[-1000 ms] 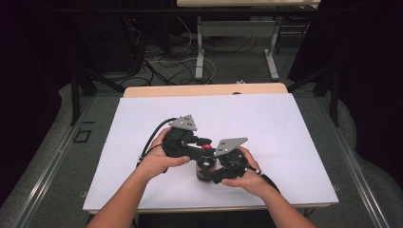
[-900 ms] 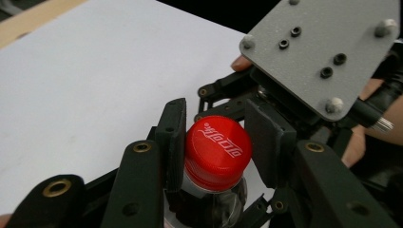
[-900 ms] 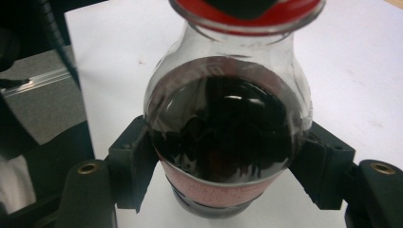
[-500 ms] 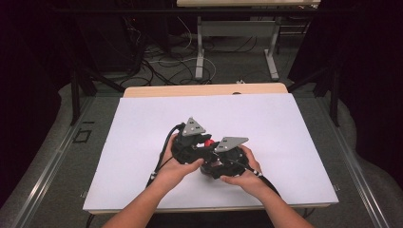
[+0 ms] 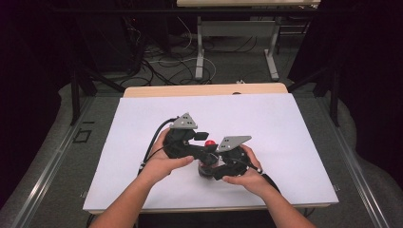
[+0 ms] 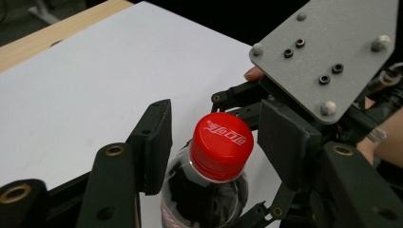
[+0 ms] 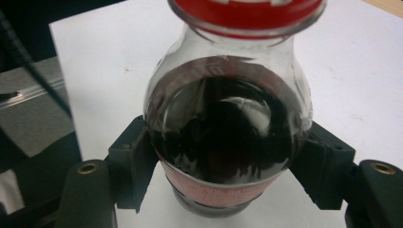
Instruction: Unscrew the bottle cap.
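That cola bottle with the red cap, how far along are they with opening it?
Done: the right gripper is clamped around the cola bottle, which stands on the white table. In hand: the left gripper straddles the red cap; its jaws have just been opening and stand clear of the cap. Left: the cap is on the neck, so any unscrewing and lifting off remains.

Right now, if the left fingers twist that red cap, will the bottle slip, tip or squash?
Probably no tipping: the right gripper clamps the bottle at its label band. The smooth, rounded wall could turn in the pads. It looks nearly full of dark drink, so likely heavy and firm. The left gripper has just been opening and straddles the cap without touching.
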`<state>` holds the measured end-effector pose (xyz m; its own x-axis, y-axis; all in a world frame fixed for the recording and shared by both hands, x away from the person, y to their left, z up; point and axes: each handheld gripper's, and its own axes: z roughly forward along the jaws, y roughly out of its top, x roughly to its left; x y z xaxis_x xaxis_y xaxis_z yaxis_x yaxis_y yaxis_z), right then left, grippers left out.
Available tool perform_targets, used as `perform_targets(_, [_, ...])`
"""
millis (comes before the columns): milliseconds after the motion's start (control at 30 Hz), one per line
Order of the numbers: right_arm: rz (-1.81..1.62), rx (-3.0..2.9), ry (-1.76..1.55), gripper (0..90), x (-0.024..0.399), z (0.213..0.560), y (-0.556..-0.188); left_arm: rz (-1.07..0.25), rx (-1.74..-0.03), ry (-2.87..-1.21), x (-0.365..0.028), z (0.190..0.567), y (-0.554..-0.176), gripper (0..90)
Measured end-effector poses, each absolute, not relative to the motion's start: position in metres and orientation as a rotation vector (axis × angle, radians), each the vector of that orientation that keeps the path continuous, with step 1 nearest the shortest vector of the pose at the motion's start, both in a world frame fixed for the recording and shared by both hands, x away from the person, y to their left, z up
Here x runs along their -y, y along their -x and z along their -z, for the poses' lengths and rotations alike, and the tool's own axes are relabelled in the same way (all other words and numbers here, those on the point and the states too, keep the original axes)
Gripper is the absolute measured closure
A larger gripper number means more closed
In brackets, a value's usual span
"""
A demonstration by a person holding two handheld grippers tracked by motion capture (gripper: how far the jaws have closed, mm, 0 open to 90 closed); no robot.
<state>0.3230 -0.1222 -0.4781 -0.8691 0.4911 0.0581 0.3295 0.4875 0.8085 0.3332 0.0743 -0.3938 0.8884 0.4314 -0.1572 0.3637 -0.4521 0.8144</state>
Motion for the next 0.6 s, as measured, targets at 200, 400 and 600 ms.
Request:
perform_targets(200, [-1.327,-2.596,-0.658,30.3,0.1206,0.4773,-0.3204,0.017,-0.456,-2.13,-0.0771,0.3954,-0.3413,48.7])
perform_targets(400, [-1.329,-2.618,-0.613,30.3,0.117,0.4777,-0.3169,0.063,-0.415,-2.133,-0.0781,0.4004,-0.3434,57.9])
perform_targets(600, [-1.319,-2.614,-0.605,30.3,0.1149,0.4803,-0.3176,0.023,-0.435,-2.152,-0.0767,0.4009,-0.3397,60.8])
